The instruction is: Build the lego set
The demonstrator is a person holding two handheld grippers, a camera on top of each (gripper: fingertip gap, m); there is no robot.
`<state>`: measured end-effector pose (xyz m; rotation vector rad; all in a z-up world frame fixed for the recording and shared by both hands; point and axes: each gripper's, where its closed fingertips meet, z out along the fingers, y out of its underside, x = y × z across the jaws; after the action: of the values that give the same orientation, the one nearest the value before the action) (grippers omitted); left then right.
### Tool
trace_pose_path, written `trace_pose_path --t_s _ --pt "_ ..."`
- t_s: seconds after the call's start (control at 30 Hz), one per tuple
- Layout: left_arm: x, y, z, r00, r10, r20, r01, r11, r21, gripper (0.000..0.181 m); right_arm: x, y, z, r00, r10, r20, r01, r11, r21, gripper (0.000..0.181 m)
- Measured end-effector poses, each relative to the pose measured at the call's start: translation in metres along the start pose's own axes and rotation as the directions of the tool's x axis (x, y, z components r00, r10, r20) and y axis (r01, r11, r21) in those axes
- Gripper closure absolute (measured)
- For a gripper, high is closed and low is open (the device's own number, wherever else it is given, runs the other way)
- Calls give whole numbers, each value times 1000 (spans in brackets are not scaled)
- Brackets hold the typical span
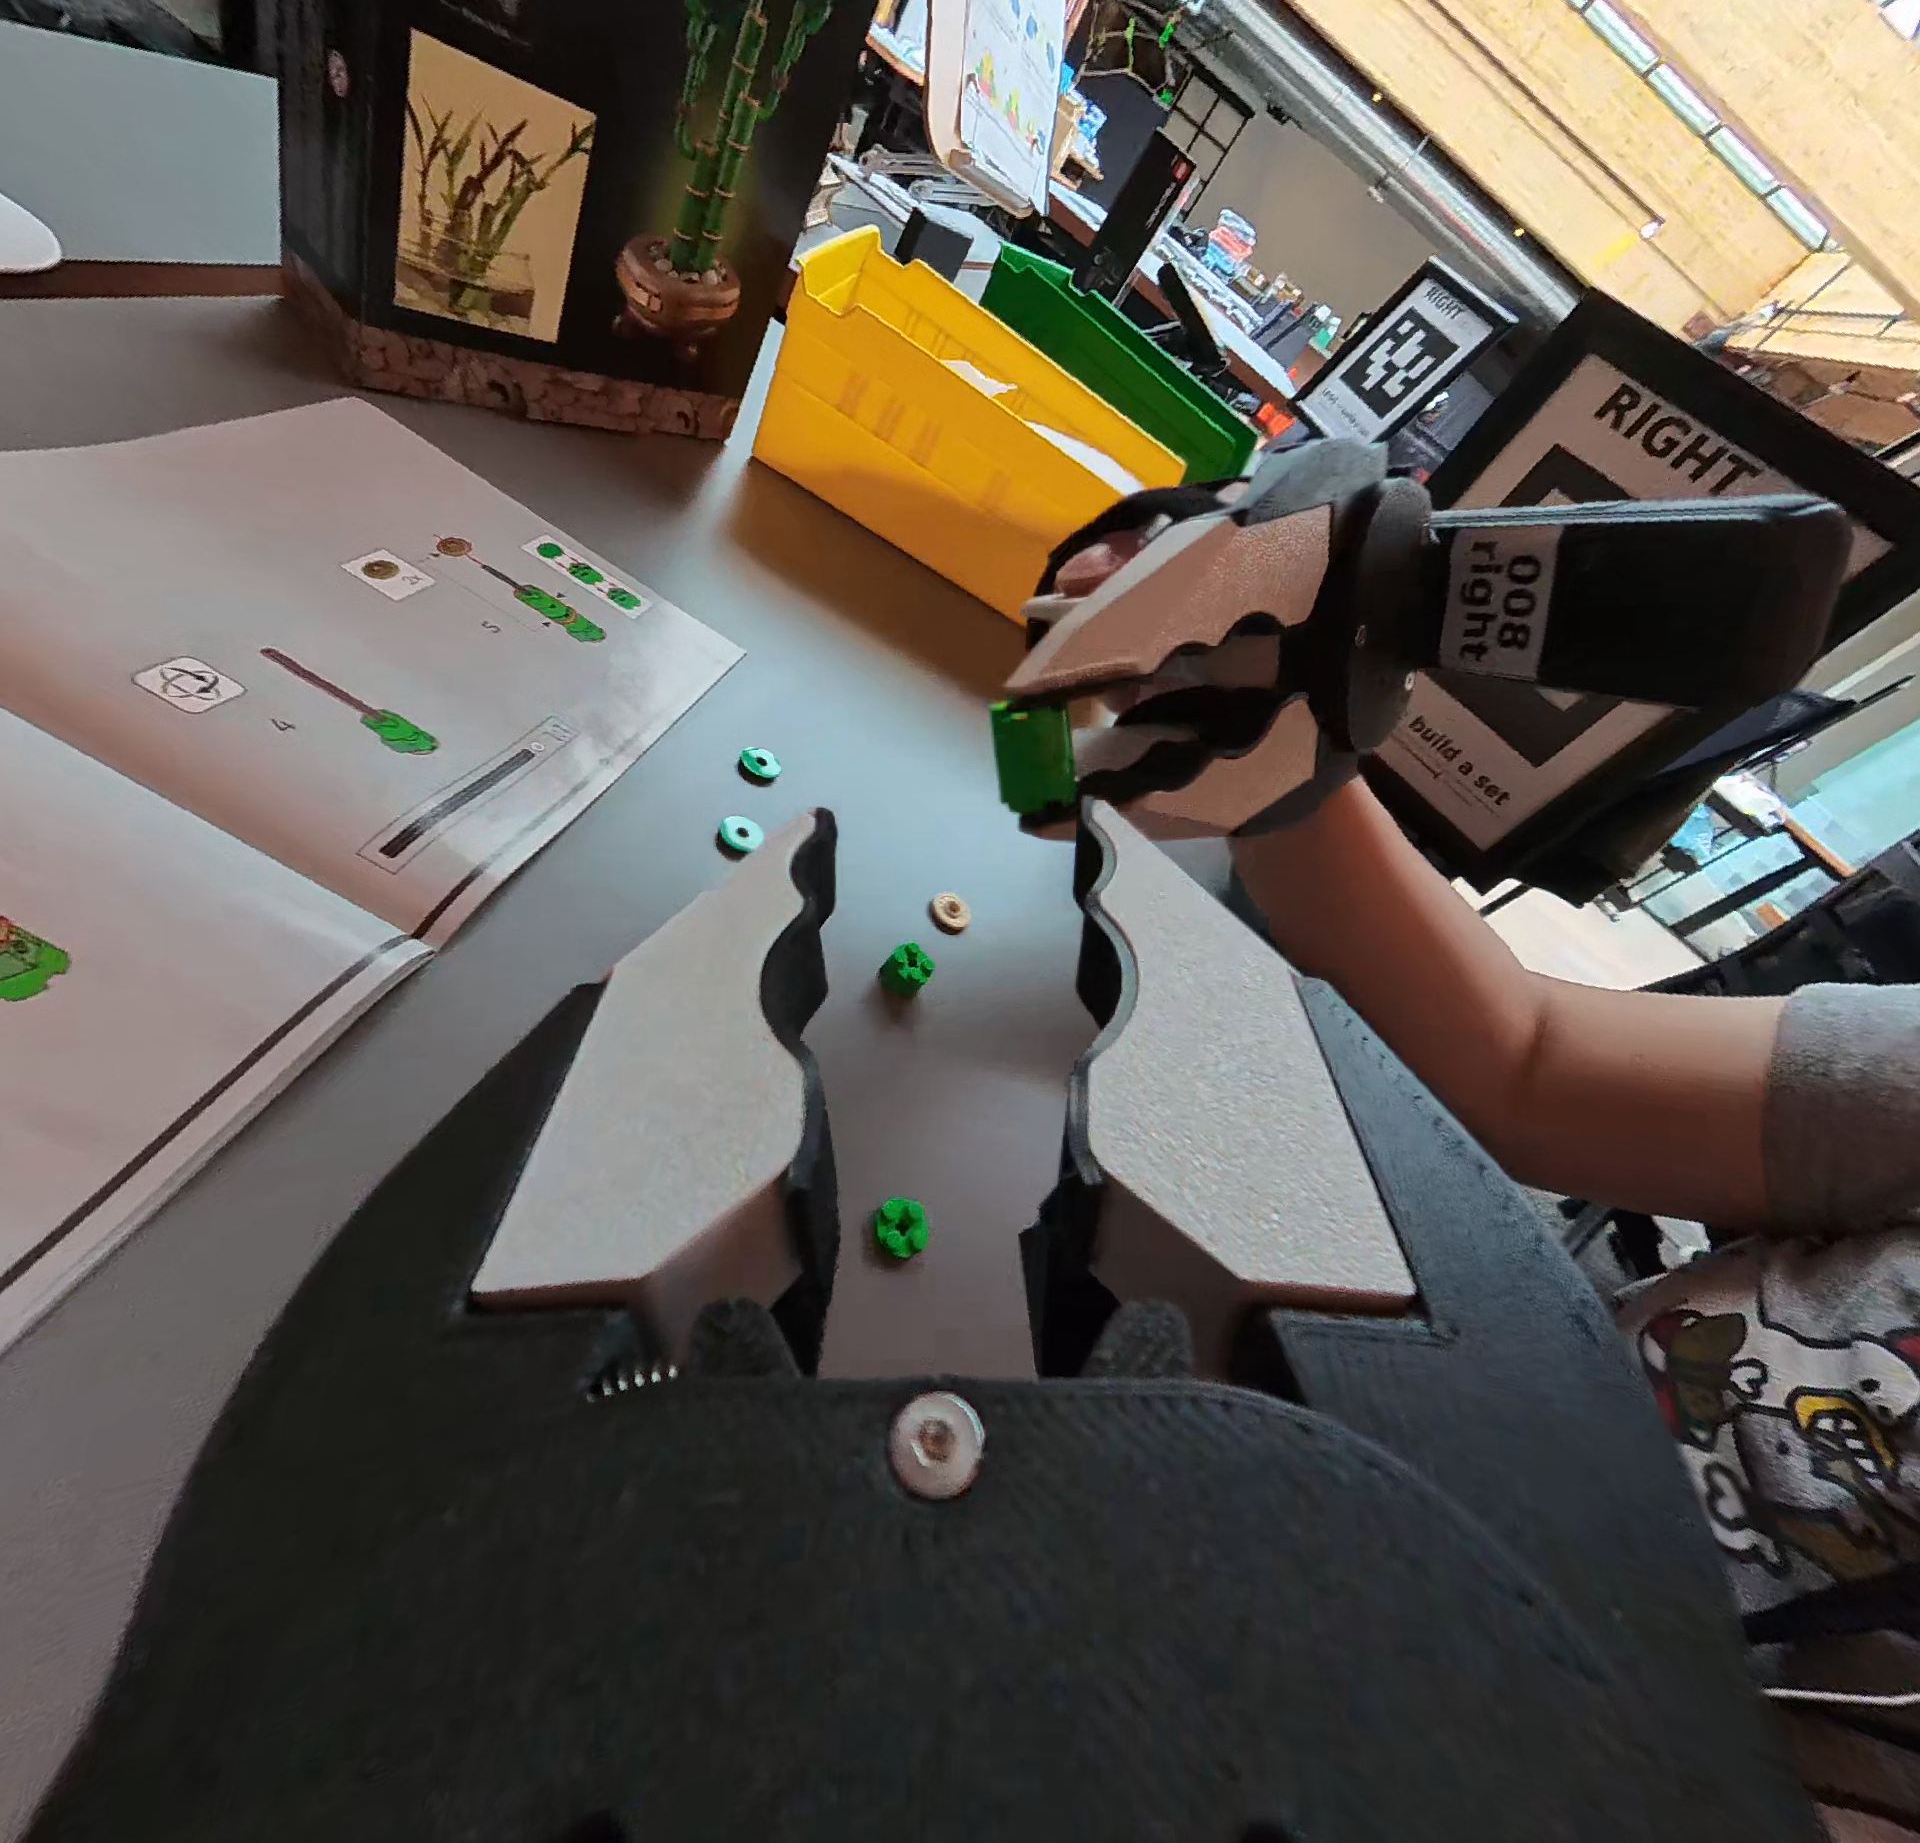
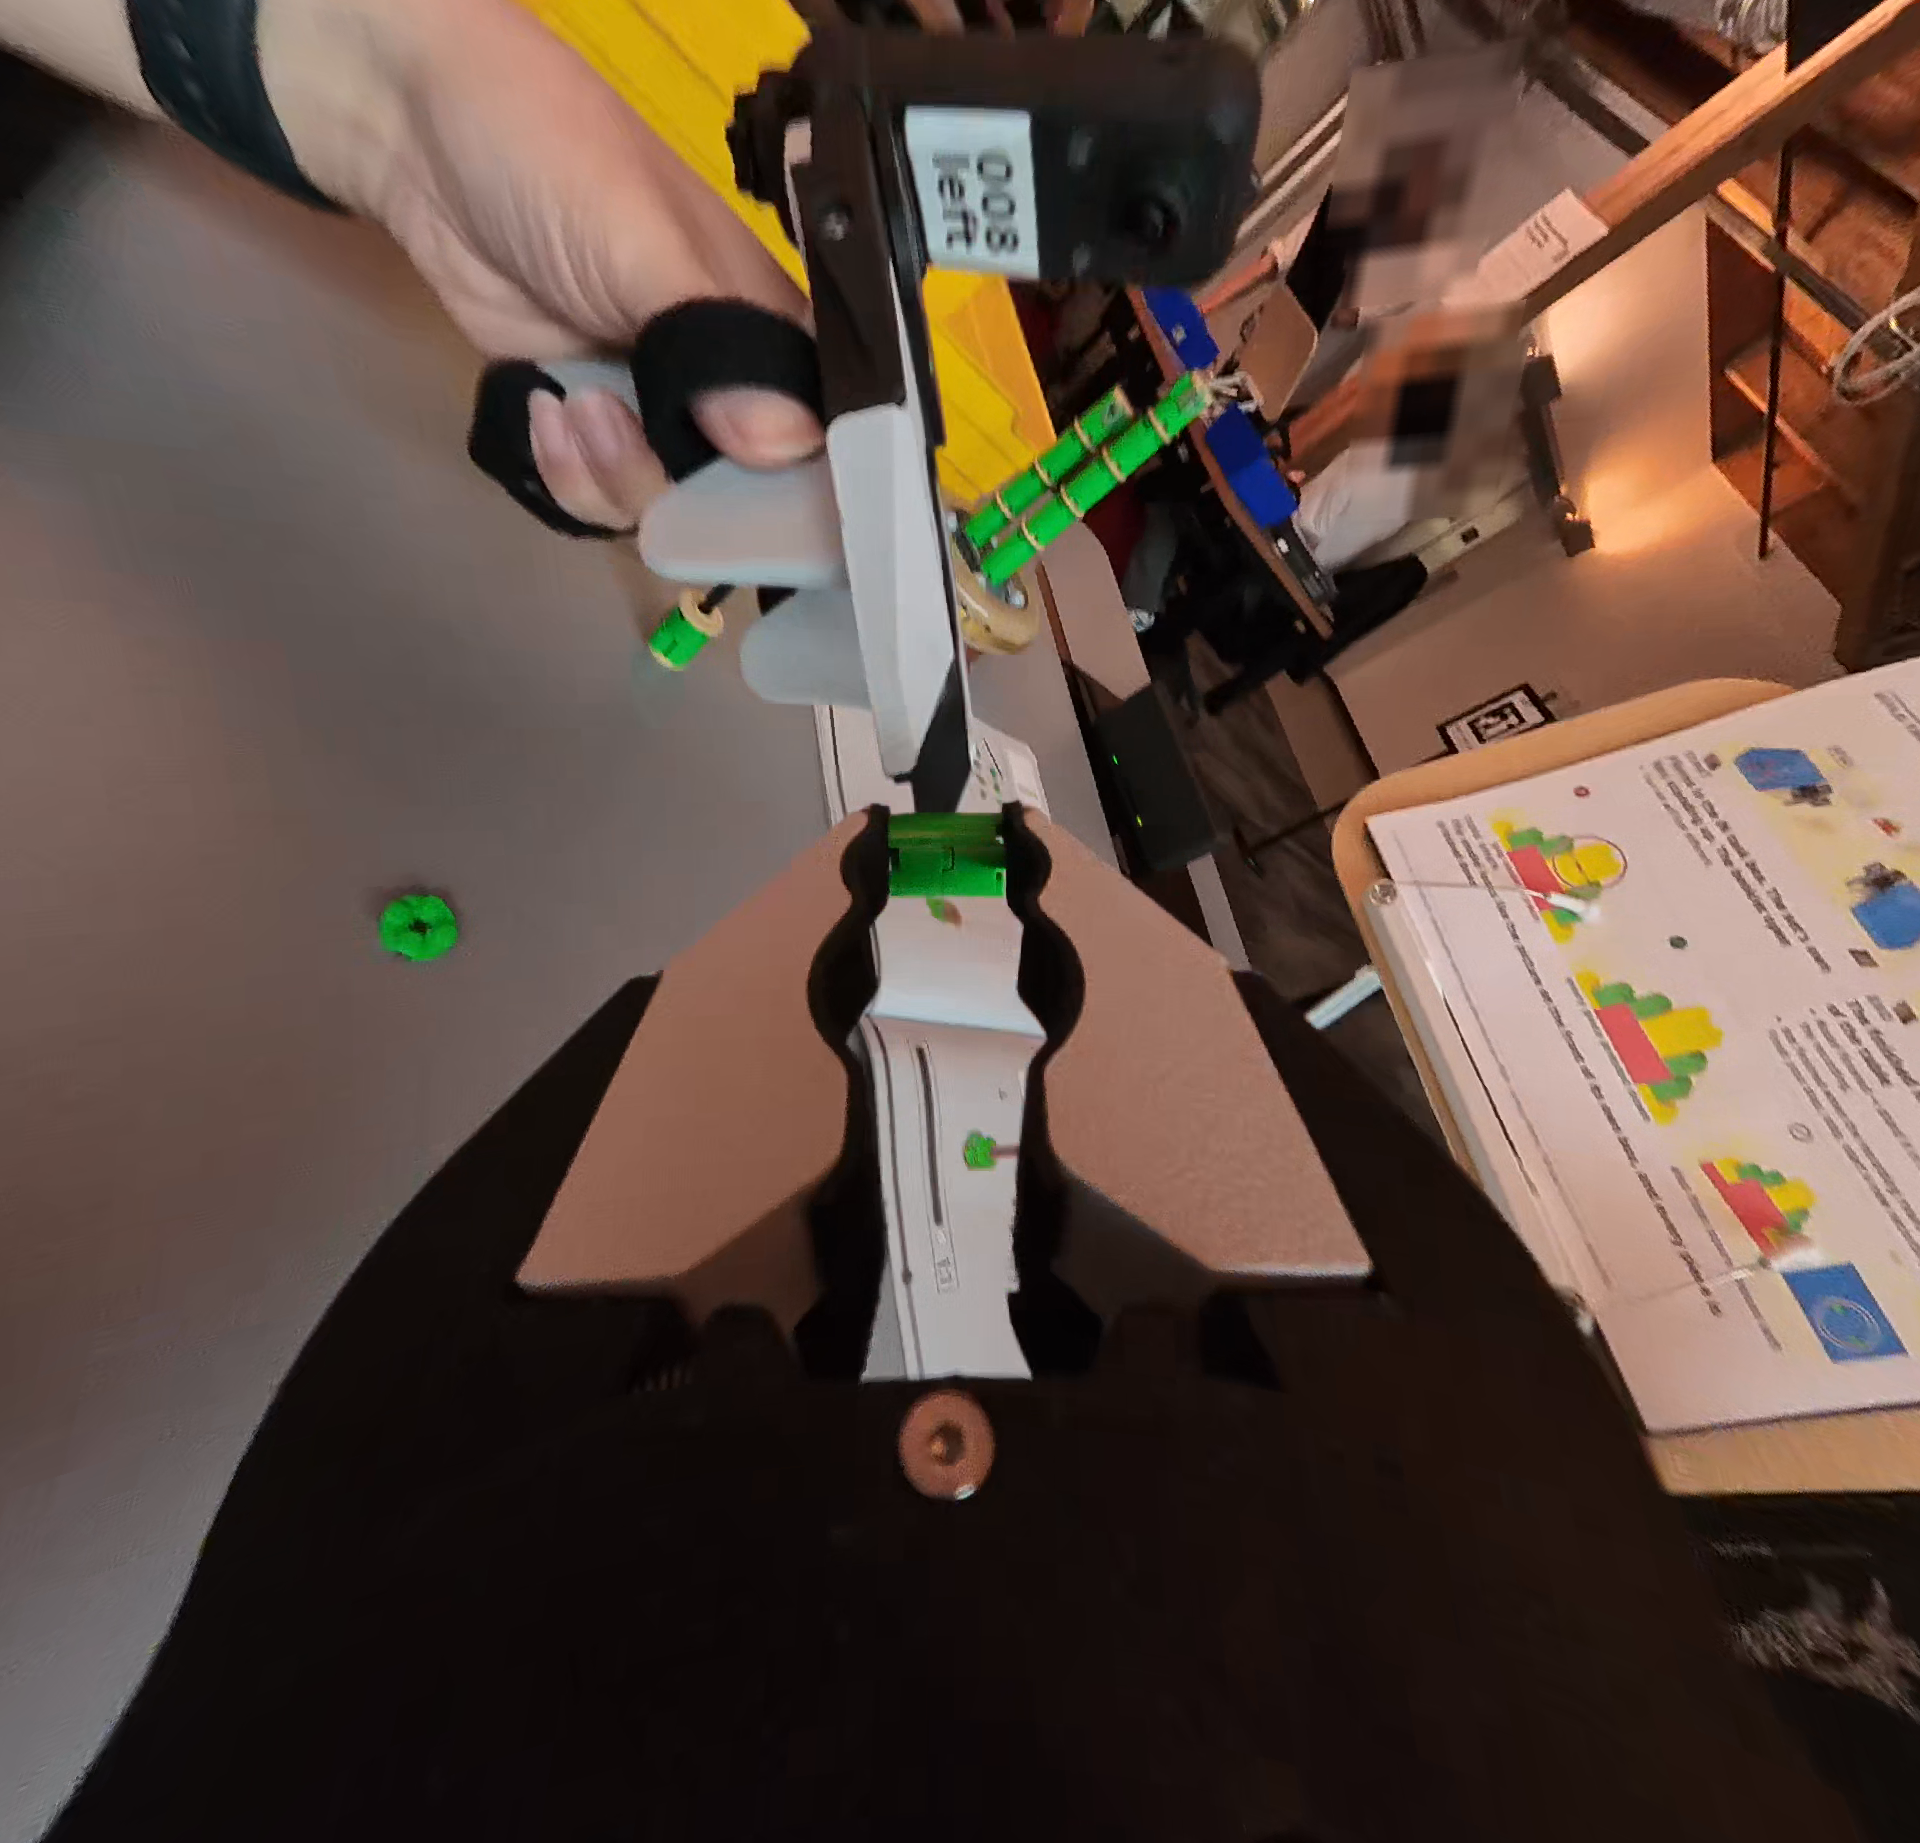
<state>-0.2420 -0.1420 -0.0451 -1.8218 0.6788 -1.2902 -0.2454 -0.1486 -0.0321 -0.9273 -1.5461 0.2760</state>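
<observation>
My right gripper is shut on a short green cylinder piece and holds it in the air. In the left wrist view the right gripper and the green cylinder piece hang just beyond my left gripper, which is open and empty above the dark table. Under the left gripper lie two small green round bricks, a tan round plate and two teal round plates. A built pair of green bamboo stalks stands behind the left gripper.
An open instruction booklet lies at the left, with the set's box behind it. A yellow bin and a green bin stand at the back. A short green piece on a black axle and a printed sheet on a board also show. Both grippers' tips are close together, under 4 cm apart.
</observation>
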Motion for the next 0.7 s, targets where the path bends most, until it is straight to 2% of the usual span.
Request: trace_pose_path --t_s 0.17,0.33,0.47,0.53,0.67,0.7 --pt "17 -5 0 990 -60 -131 64 998 29 143 1 -21 -8 997 68 32 -71 991 109 161" --pt "41 -13 -3 933 -161 -321 187 981 50 149 -3 -31 -10 994 84 67 -94 984 153 160" --pt "45 -6 1 929 -155 -335 168 986 9 156 -6 -35 -10 994 77 78 -89 983 162 160" --pt "50 -7 1 928 -134 -348 149 989 18 168 -6 -34 -10 995 70 74 -81 984 159 160" --pt "54 -10 0 927 -106 -361 128 991 38 168 -3 -38 -13 995 74 61 -84 981 173 159" --pt "54 -12 -2 933 -83 -351 108 993 53 168 -1 -35 -13 996 79 50 -86 985 148 154"
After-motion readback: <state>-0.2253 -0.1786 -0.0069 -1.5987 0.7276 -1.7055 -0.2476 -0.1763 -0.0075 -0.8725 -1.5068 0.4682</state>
